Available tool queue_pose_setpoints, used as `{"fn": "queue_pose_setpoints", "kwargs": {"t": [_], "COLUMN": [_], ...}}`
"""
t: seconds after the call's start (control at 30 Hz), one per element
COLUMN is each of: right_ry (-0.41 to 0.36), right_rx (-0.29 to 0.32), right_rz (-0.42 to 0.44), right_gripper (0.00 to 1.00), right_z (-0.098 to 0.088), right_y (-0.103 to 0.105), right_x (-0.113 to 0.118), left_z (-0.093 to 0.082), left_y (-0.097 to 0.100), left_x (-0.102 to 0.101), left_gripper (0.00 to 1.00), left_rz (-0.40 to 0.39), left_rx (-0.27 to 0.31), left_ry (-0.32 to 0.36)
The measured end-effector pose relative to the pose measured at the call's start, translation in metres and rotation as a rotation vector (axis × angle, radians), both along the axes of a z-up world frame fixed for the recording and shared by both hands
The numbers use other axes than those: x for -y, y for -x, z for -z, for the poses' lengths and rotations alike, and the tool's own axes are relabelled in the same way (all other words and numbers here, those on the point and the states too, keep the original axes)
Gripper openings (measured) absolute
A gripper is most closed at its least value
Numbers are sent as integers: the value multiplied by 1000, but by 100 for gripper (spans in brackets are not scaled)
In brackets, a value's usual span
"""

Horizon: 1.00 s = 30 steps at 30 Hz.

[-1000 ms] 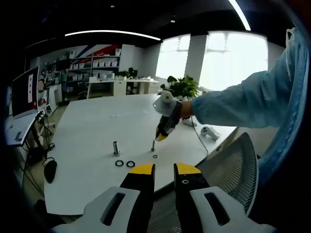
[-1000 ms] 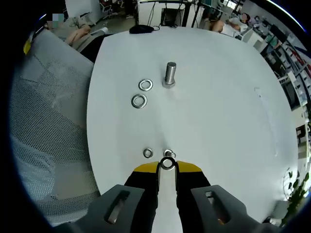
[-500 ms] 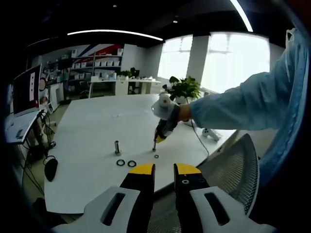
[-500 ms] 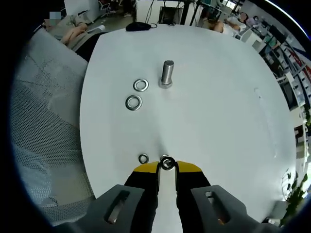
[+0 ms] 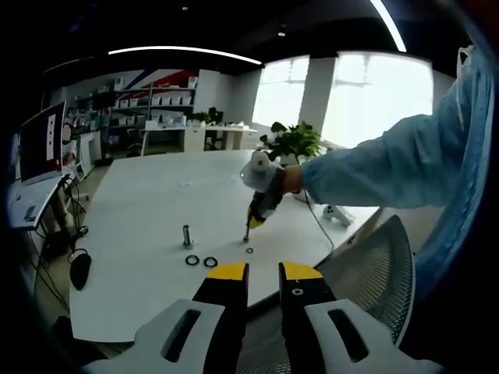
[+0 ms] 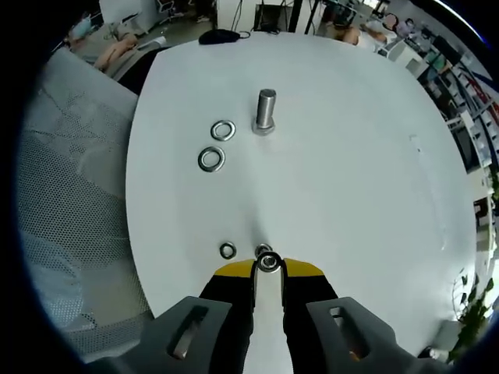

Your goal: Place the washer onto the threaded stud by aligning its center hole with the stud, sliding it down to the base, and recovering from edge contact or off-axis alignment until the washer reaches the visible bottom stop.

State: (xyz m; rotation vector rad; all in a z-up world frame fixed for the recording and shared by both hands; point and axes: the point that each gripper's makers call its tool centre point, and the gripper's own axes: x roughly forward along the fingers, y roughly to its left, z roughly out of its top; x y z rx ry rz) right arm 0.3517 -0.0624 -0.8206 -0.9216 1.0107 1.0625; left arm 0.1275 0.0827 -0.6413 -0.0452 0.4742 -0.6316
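Between right gripper (image 6: 268,269) tips: small shiny ring washer (image 6: 268,262), held.

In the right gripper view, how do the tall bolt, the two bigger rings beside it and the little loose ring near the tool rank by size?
1. Bolt
2. The two bigger rings: they look alike, so no ranking between them.
3. Little ring, smallest though it lies nearer the camera.

My right gripper (image 6: 268,263) pinches a small washer (image 6: 268,262) at six o'clock, just above a little stud (image 6: 263,250) on the white table (image 6: 351,171). Another small washer (image 6: 228,250) lies just beside it at nine o'clock. A big bolt (image 6: 265,111) stands at twelve, with two big washers (image 6: 216,144) near it.
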Motion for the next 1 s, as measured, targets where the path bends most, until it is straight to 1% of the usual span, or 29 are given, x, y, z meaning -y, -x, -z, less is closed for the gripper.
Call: {"fn": "queue_pose_setpoints", "kwargs": {"t": [0.43,1.0], "right_ry": [29,56], "right_rx": [-36,-58], "right_rz": [-10,-18], "right_gripper": [13,13], "right_z": [26,43], "right_y": [3,4], "right_x": [-1,0], "left_z": [2,2], "left_y": [0,-2], "left_x": [0,0], "left_gripper": [13,13], "left_rz": [-1,-9], "left_rx": [-13,-11], "left_ry": [-2,-3]}}
